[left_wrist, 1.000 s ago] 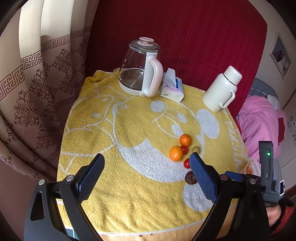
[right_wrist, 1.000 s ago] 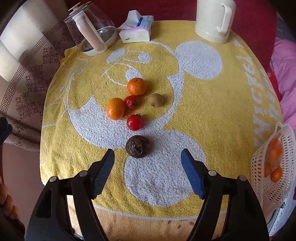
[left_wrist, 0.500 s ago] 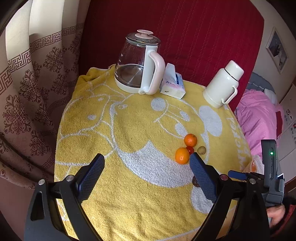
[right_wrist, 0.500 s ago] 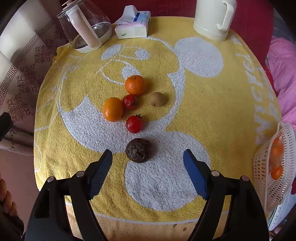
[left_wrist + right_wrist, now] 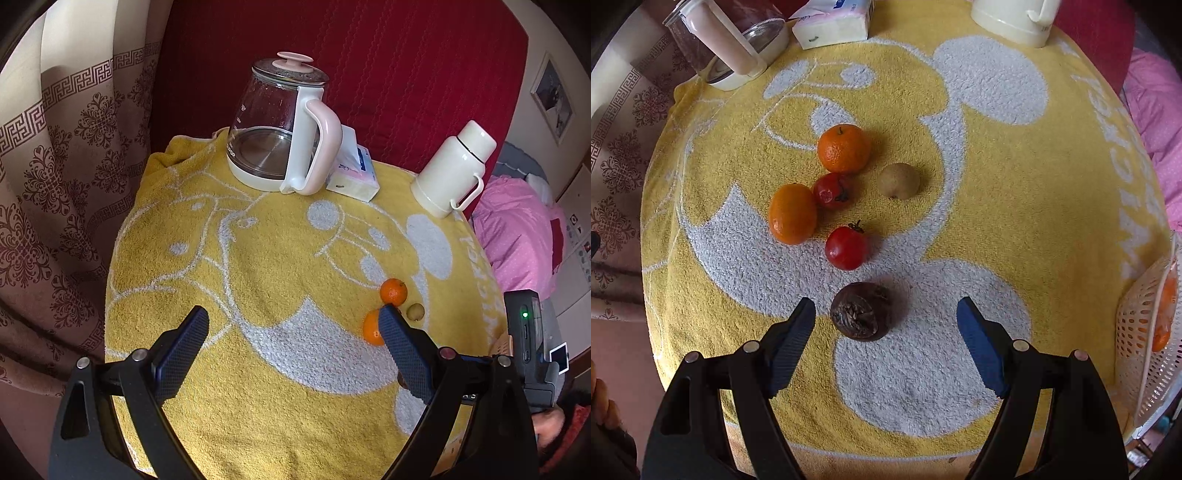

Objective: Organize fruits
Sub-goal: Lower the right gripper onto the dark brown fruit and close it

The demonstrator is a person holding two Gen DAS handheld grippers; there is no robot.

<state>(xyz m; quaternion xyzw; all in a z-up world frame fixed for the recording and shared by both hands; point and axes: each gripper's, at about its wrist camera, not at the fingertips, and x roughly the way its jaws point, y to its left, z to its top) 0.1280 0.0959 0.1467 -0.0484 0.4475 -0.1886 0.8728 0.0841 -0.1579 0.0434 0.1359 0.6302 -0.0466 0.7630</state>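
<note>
The left wrist camera looks slantwise down and across the yellow towel (image 5: 258, 280) from its near left edge, facing the red backrest (image 5: 406, 74), with the glass kettle (image 5: 280, 129) and cream thermos (image 5: 454, 170) far across. The right wrist camera hangs close over the towel's (image 5: 1034, 206) near middle, staring almost straight down at the dark brown fruit (image 5: 862, 312). Both views share the kettle (image 5: 727, 48), tissue pack (image 5: 354, 171), thermos base (image 5: 1012, 18), two oranges (image 5: 393, 291) and the kiwi (image 5: 416, 311).

Yellow towel (image 5: 1015, 192) (white cartoon print), orange tangerines (image 5: 844, 148), red tomatoes (image 5: 846, 247)
</note>
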